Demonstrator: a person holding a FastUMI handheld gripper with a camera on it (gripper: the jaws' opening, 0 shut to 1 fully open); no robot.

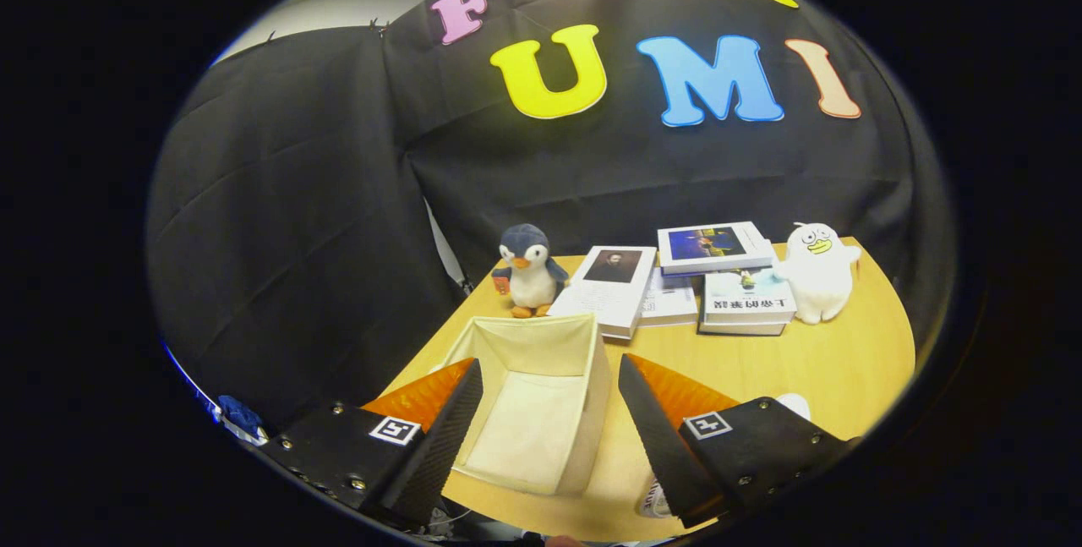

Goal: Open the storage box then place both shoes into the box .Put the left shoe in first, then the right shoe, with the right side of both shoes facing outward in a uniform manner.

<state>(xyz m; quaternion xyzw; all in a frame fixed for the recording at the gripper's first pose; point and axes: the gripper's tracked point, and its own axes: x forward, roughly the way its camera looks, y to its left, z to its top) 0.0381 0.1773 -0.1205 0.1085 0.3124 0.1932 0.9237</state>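
Observation:
An open cream fabric storage box [583, 361] stands on the wooden table [811, 361], with nothing inside it. My gripper [549, 386] hangs above the box, open, its two fingers spread wide with nothing held; the box shows in the gap between them. A bit of a white shoe [795, 405] peeks out behind the right finger [655, 420], and another white piece with dark markings [655, 500] shows under that finger near the table's front edge. The left finger [448, 429] covers the box's left wall.
Beyond the box stand a blue-grey penguin plush [530, 270], several books [718, 276] in low stacks, and a white duck plush [816, 270]. Black cloth walls close the back and left. Bare table lies right of the box.

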